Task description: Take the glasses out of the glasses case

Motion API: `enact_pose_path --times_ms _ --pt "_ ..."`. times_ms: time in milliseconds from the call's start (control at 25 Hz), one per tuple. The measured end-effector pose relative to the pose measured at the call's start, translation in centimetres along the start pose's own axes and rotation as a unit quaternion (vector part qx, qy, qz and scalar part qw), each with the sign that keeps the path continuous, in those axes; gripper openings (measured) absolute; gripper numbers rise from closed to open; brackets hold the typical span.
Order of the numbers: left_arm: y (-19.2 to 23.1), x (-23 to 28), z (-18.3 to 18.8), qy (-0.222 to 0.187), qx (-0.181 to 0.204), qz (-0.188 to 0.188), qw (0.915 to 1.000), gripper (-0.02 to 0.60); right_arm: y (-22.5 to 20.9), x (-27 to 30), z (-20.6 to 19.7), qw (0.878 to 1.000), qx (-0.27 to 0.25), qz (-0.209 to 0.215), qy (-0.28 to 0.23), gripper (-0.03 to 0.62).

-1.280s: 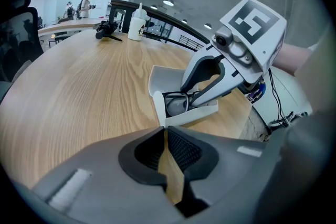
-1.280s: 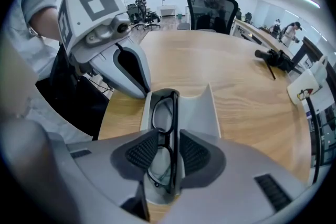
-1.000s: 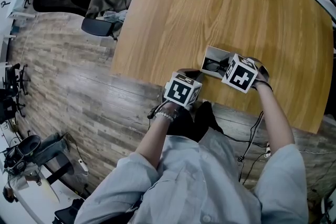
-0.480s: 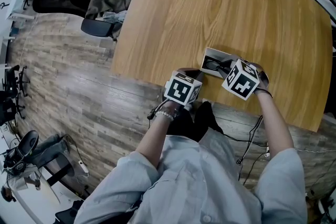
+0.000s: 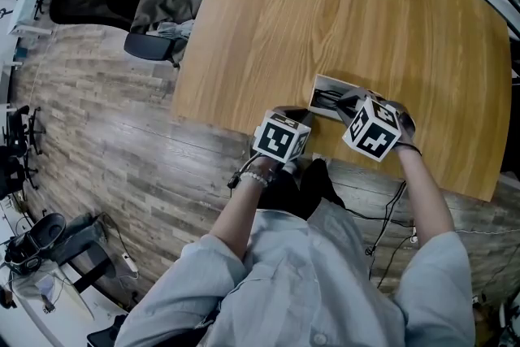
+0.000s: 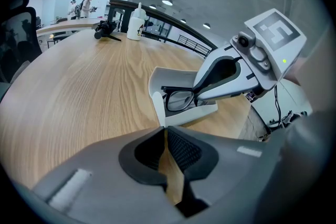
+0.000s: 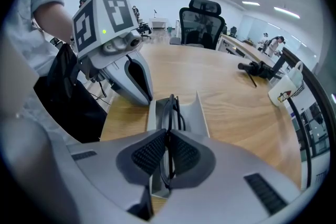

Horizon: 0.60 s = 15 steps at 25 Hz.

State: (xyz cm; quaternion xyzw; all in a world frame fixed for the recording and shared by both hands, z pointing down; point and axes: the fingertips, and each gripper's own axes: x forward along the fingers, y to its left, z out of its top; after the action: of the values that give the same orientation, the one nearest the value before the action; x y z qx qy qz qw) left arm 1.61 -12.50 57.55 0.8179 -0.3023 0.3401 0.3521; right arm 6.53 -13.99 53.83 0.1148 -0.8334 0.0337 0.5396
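Between the pads of the right tool [image 7: 167, 150] stands the dark frame of the glasses [image 7: 172, 107]. Its jaws have just been closing and now pinch that frame, which stands on edge inside the open case [image 7: 201, 113]. As best I can judge, the left tool [image 6: 164, 134] has its tips together on the case's near corner, steadying it on the bench [image 6: 79, 92].

The hold is on a thin rim, so a lift could let the glasses twist or slip back. A hard squeeze might bend the frame or press on a lens. If a folded arm catches the wall, the light case may ride up with them, more so if the left hold is slight. The case lies near the bench's edge, so a drag could tip it off.

With its lid raised, the case holds only the glasses. A mug [image 7: 286, 91] stands well apart, its contents unseen.
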Motion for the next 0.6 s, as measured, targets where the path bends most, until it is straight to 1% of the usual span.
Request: enact_pose_path --times_ms 440,600 --pt "0.0 -0.1 0.0 0.002 0.003 0.0 1.0 0.026 0.1 -1.5 -0.1 1.0 -0.014 -0.017 0.004 0.02" --pt "0.0 -0.1 0.0 0.004 0.004 0.001 1.0 0.025 0.2 -2.4 -0.1 1.0 -0.011 -0.018 -0.001 0.02"
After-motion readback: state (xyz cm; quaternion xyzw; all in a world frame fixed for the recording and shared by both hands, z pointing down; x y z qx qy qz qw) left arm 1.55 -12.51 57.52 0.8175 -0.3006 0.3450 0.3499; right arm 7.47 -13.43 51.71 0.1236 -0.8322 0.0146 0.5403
